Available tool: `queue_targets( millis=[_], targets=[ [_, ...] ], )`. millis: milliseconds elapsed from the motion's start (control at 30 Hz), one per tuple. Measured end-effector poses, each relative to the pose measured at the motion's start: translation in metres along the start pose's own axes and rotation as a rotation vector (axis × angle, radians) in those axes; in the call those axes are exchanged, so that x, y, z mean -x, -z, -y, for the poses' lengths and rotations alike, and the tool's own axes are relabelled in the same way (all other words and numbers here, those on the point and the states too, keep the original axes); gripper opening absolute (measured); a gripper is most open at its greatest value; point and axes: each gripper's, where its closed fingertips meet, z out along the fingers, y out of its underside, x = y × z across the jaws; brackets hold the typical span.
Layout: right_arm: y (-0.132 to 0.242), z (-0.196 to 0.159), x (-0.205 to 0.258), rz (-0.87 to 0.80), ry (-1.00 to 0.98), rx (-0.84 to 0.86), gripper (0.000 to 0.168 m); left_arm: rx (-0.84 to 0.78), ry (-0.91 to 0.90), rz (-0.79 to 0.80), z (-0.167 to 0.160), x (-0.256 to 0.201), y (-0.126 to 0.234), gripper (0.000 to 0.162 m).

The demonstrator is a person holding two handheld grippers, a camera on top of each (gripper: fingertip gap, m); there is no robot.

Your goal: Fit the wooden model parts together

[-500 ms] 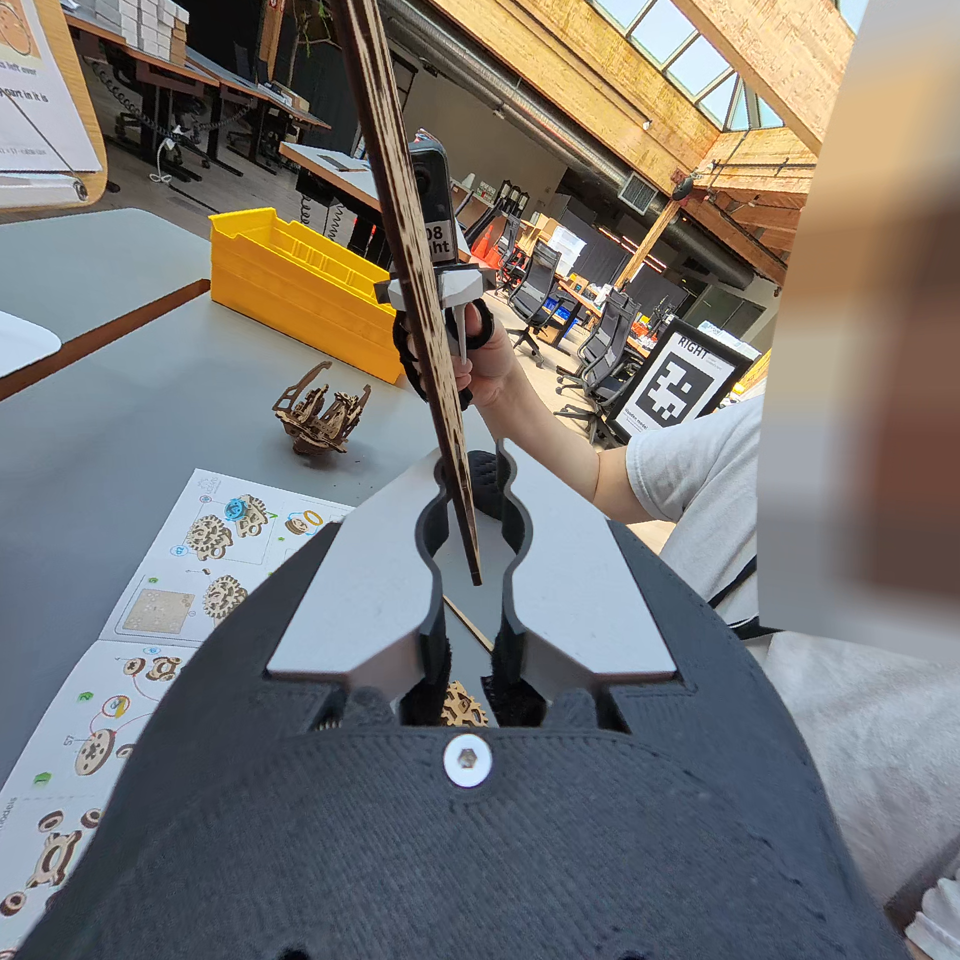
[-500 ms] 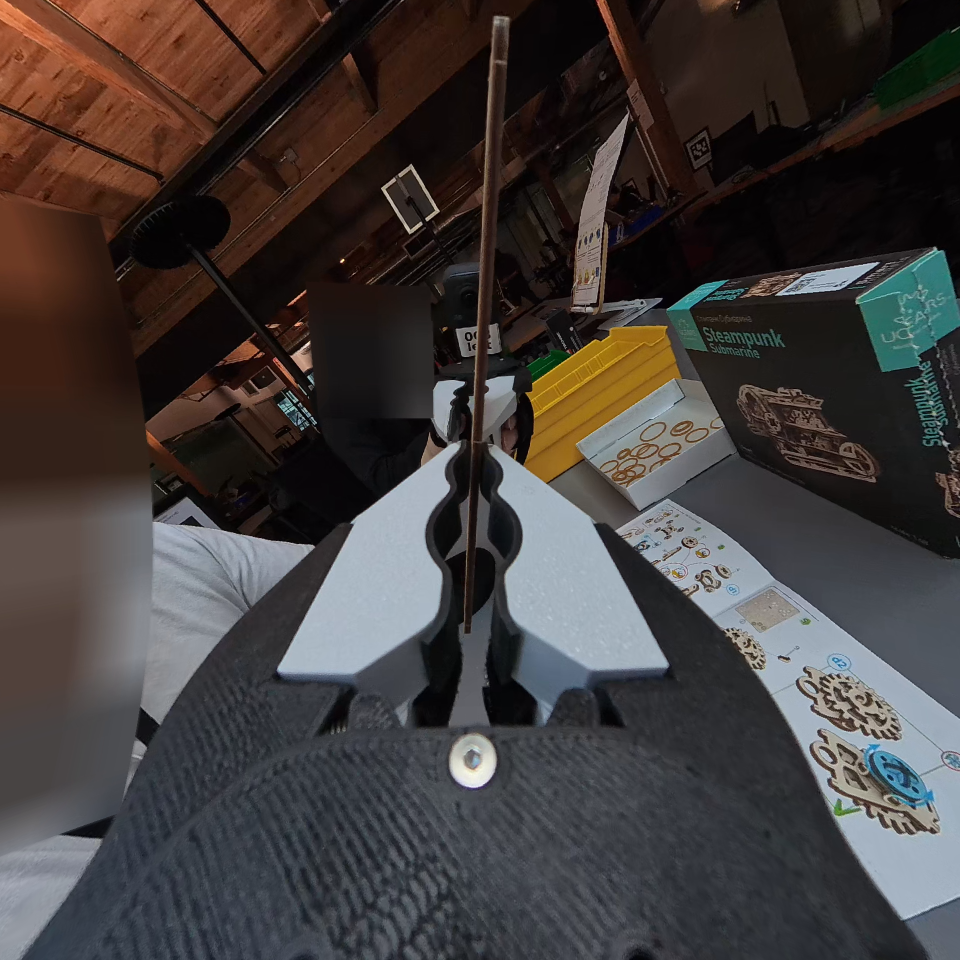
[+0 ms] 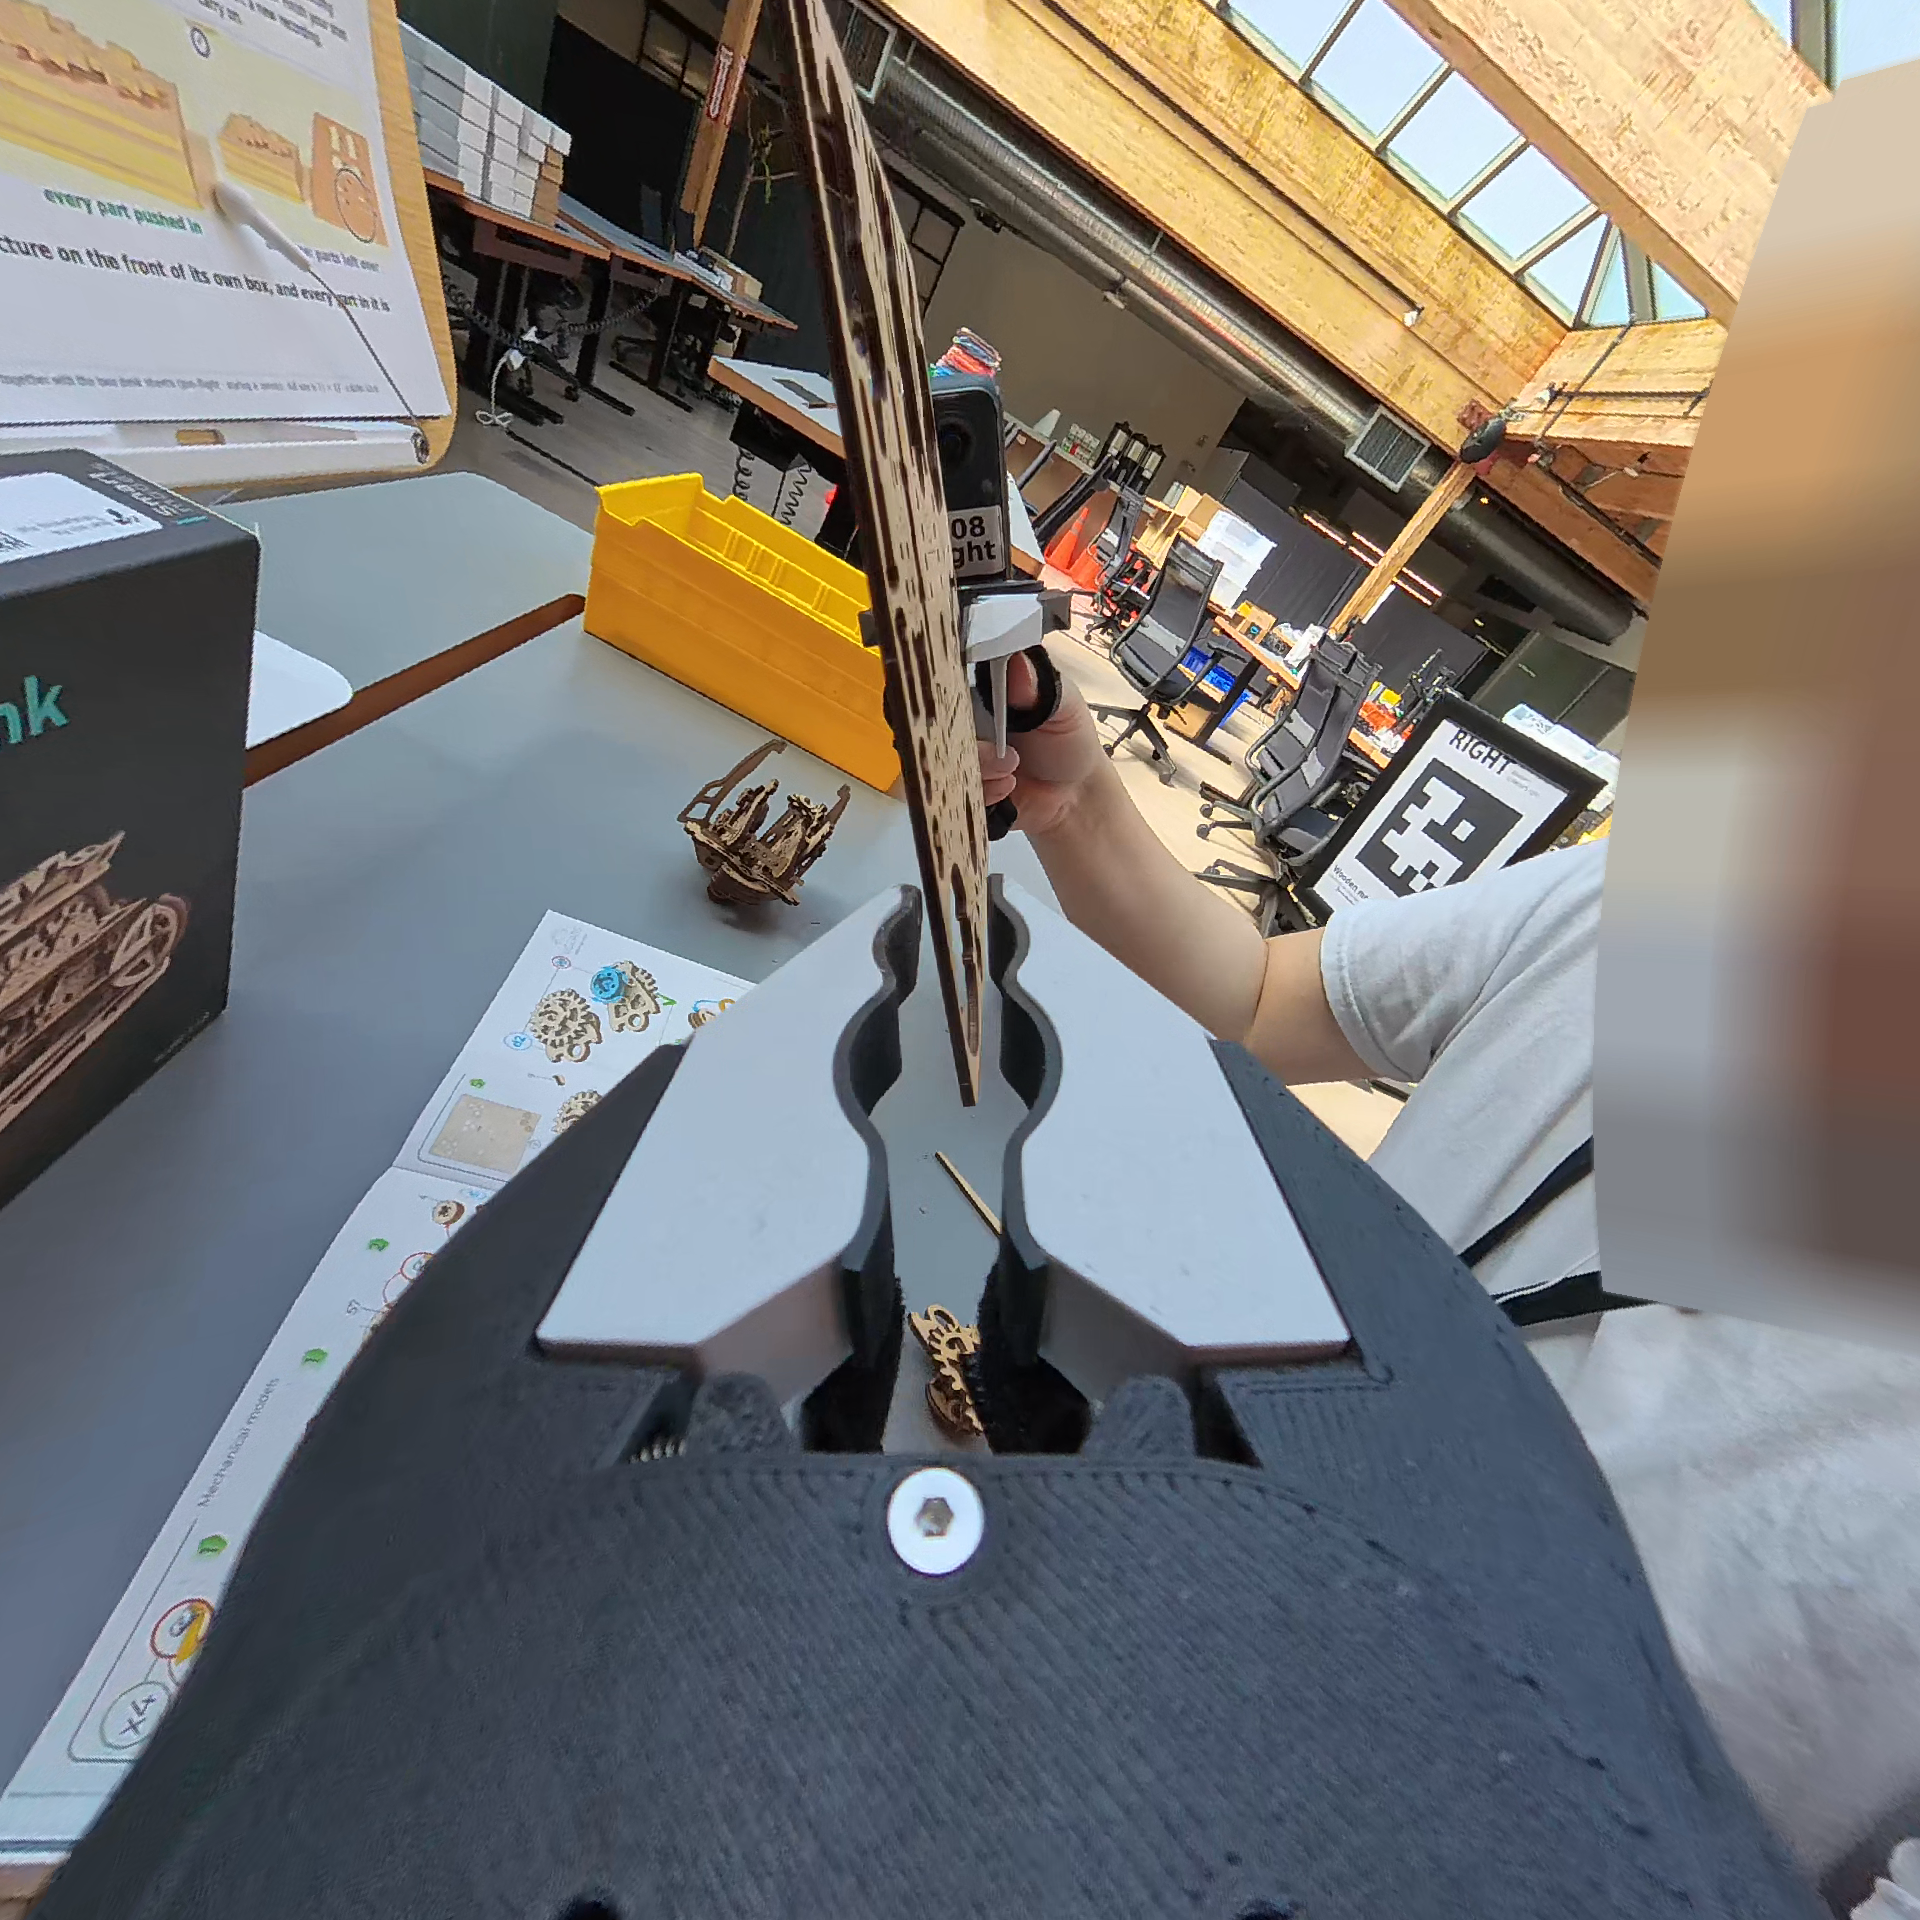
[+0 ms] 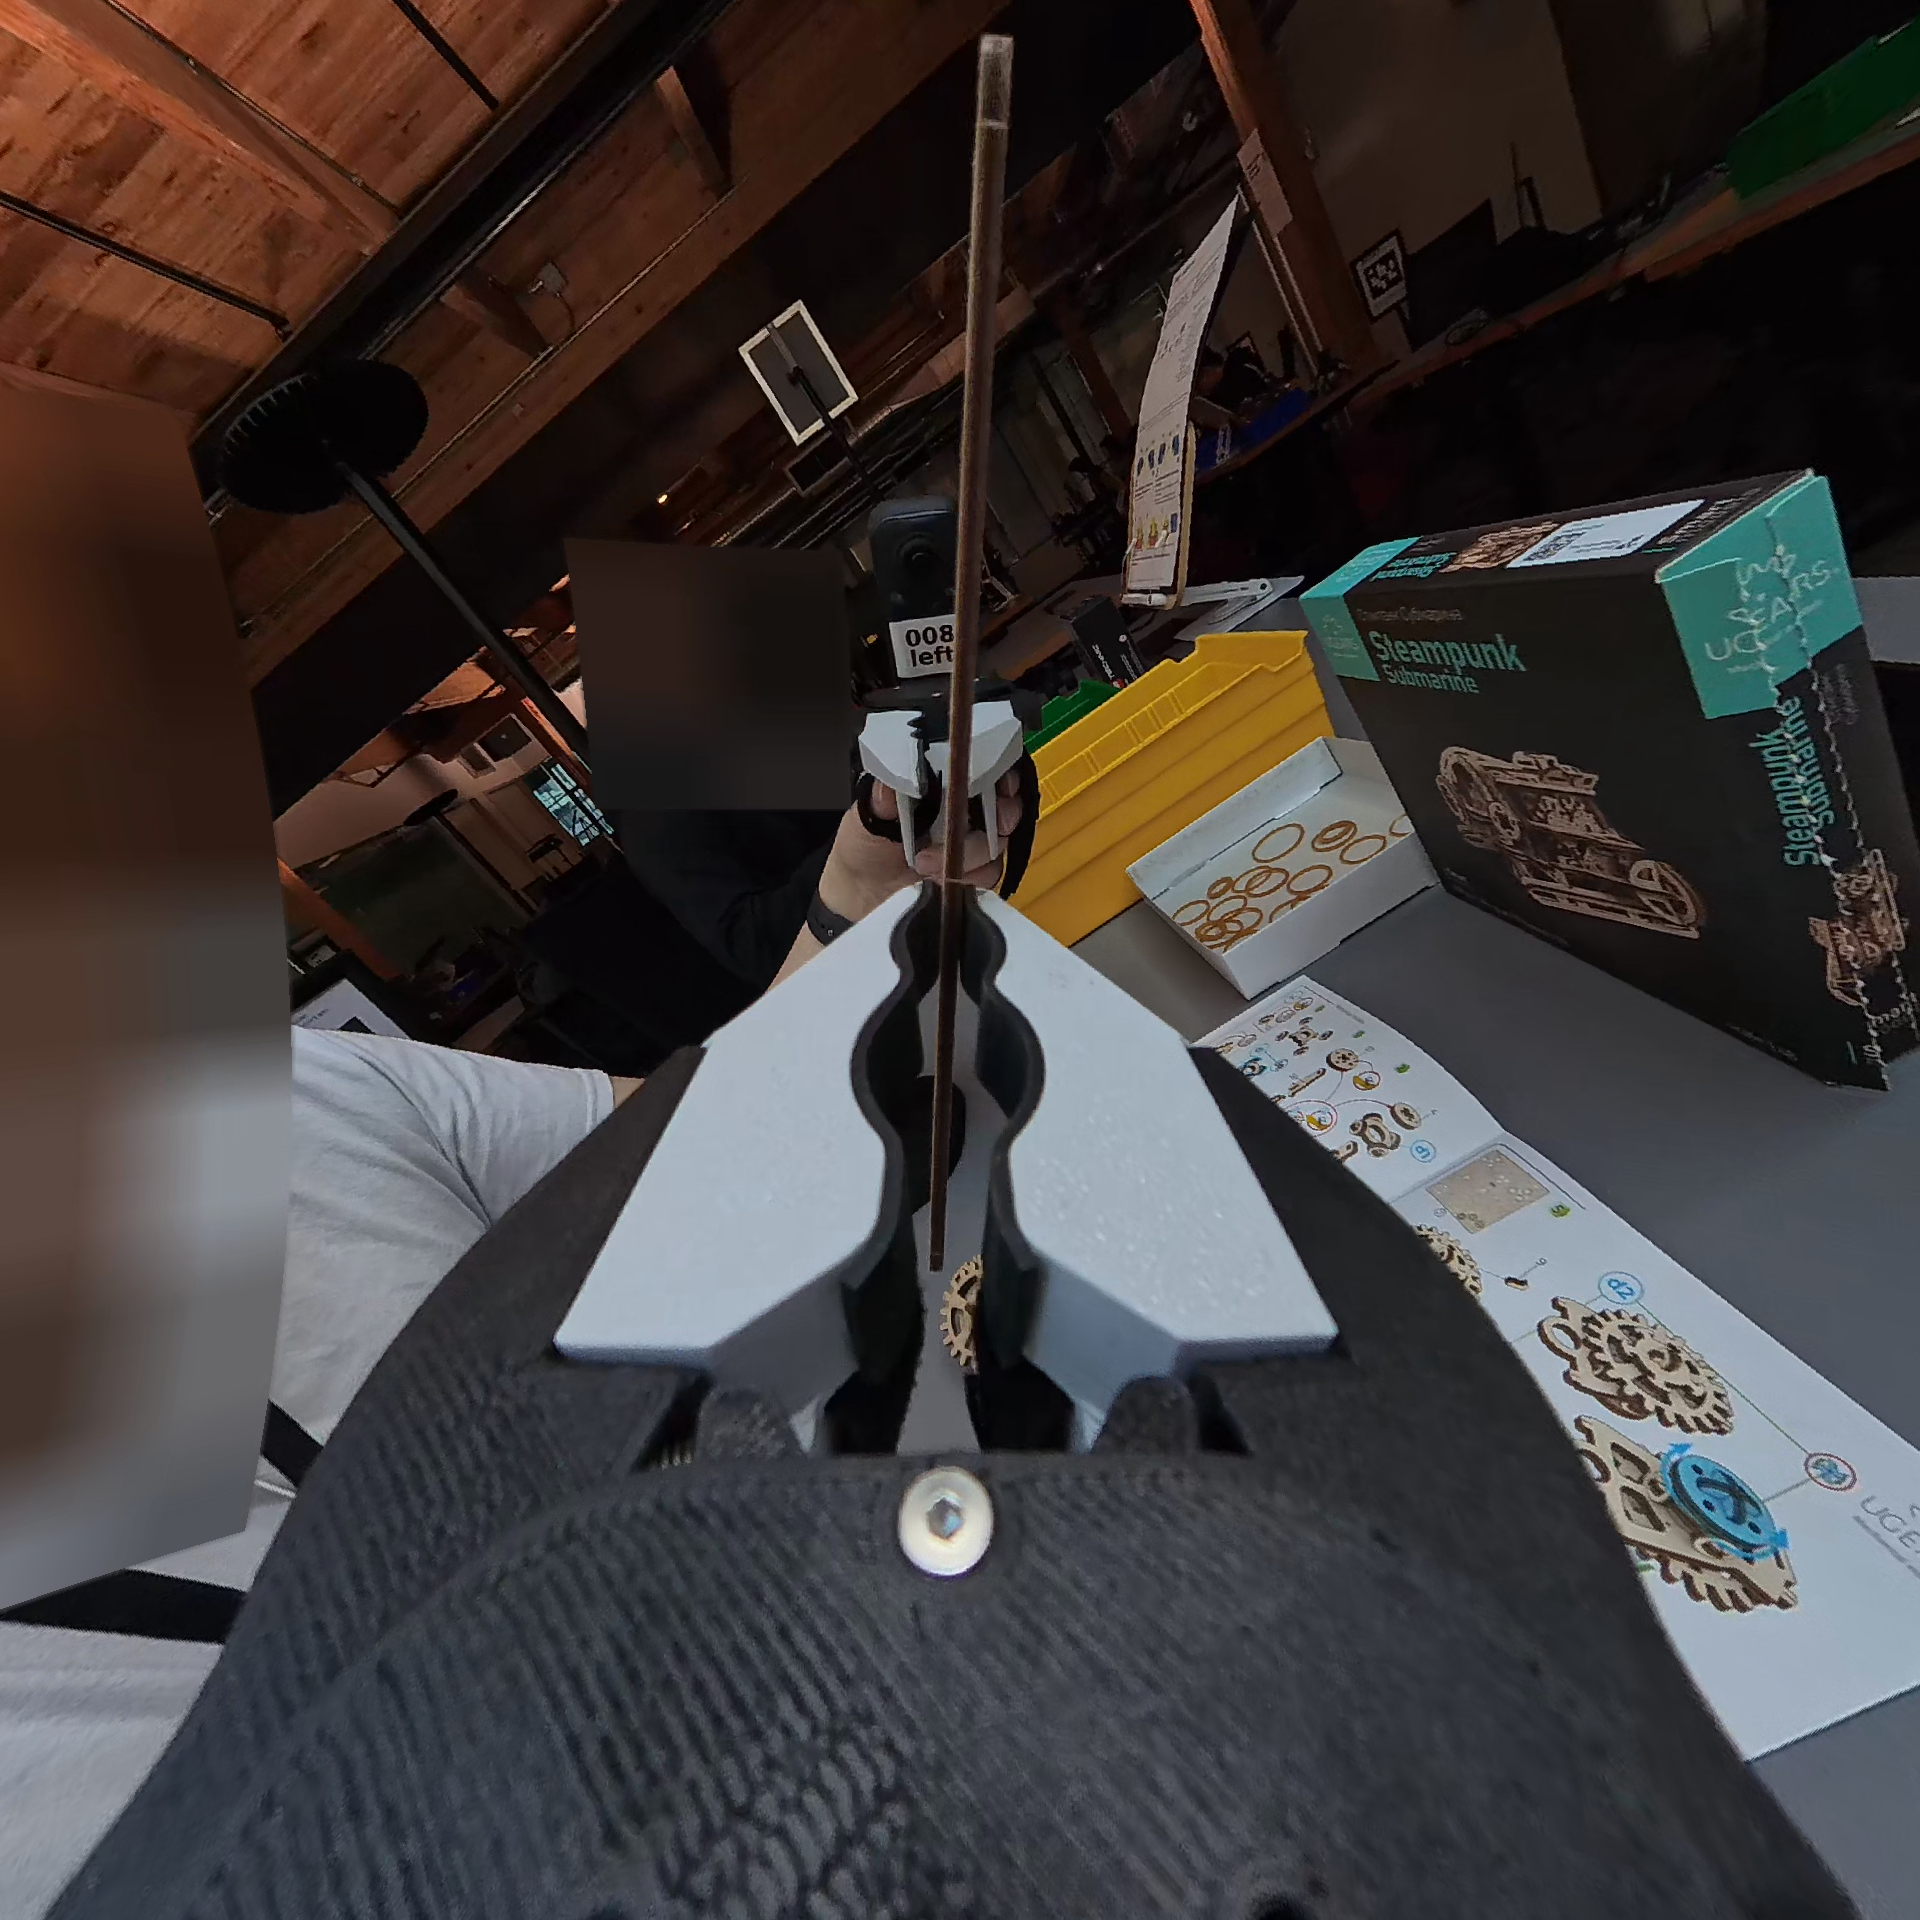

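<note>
**Item: wooden sheet** (image 3: 904, 582), laser-cut, held upright above the grey table (image 3: 436, 831) between two hand-held grippers facing each other. Seen edge-on in the right wrist view.

**Left gripper** (image 3: 951, 914): fingers clamped on one edge of the sheet near the tips.

**Right gripper** (image 4: 948, 925): fingers closed likewise on the opposite edge.

**Part-built model** (image 3: 764, 836): stood alone on the table, well apart from the sheet, near the yellow bin. A loose gear piece (image 4: 961, 1311) lay below the right gripper; another small cut piece (image 3: 948, 1371) and a thin wooden stick (image 3: 966, 1190) lay below the left.

**Risks, as judged:**
- The sheet was thin and held only at two edges; uneven twisting or pulling by the grippers could crack it or snap parts still fixed in it.
- A narrow tip hold could let the sheet slip and drop onto the model.
- Parts popping out unheld could scatter off the table.

**Containers:**
- Yellow bin (image 3: 727, 613): ribbed inside; contents not visible.
- White tray (image 4: 1278, 883): held many tan rings, loosely heaped.
- Dark kit box (image 4: 1579, 790): stood shut beyond the instruction sheet (image 4: 1579, 1351); contents hidden.
</note>
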Motion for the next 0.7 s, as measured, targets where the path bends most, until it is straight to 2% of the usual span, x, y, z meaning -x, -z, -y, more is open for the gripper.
queue_targets(
  millis=[233,600,700],
  targets=[
    [0.0,-0.002,0.002,0.018,0.002,0.02,0.001,-0.005,0.006,-0.005,0.0,0.001,-0.006,0.015],
    [0.0,-0.005,0.02,0.023,0.073,0.103,0.0,-0.041,-0.071,-0.024,0.013,-0.02,-0.012,0.01],
    [-0.001,-0.007,0.024,0.032,0.091,0.12,0.0,0.024,-0.088,-0.058,0.004,-0.027,-0.019,0.008]
  ],
)
